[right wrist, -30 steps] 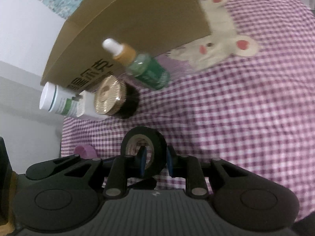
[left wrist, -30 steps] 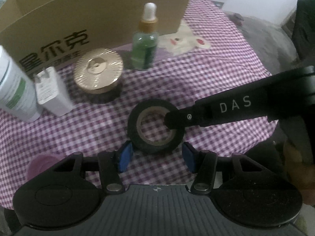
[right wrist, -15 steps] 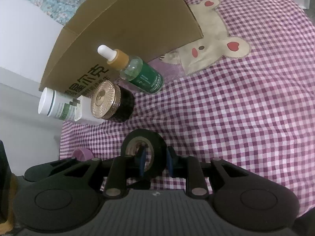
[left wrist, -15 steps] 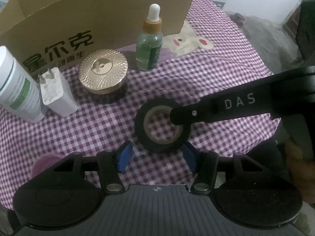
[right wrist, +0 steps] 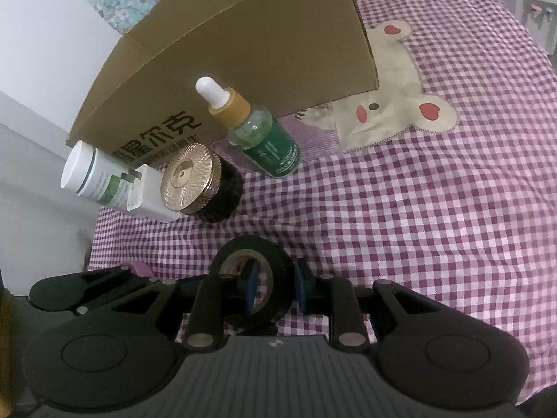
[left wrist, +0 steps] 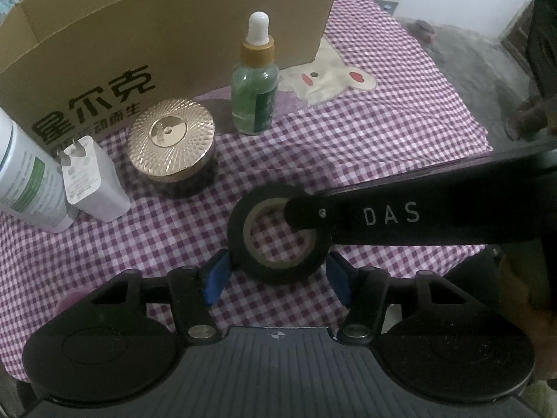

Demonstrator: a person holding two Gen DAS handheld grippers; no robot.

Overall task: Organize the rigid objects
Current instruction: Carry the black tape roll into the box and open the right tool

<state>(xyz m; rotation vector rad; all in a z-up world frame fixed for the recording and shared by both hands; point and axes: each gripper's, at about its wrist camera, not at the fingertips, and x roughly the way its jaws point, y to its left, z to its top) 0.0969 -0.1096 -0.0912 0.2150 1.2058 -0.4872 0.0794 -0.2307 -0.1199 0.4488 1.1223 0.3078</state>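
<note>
Cardboard box (left wrist: 167,24) stands at the back of the worktop (left wrist: 348,146), open top facing up; its inside is hidden from both views, so contents cannot be told. Checked purple cloth with a bear patch covers the surface.

In front of the box, a row, all upright: white tube bottle (left wrist: 21,174) far left, white plug adapter (left wrist: 92,181) just beside it, gold-lidded jar (left wrist: 170,139), green dropper bottle (left wrist: 256,94). None of them is in the box yet.

Black tape roll (left wrist: 278,233) sits nearer the tongs than the row, well apart from the box. In the left wrist view it appears to lie flat on the cloth, core hole facing up; whether it has lifted clear I cannot tell.

Right tongs (right wrist: 273,285) are nearly closed on the roll's wall: one blue pad inside the core, the other against the outer face. Its long black finger crosses the roll from the right in the left wrist view.

Left tongs (left wrist: 276,273) have just been opening and stand about half open, straddling the near edge of the roll; pads flank it without clearly pressing.

Judgement: the right hand has the roll. The box lies ahead, beyond the row, so the carry would have to clear the dropper bottle's tall cap.
</note>
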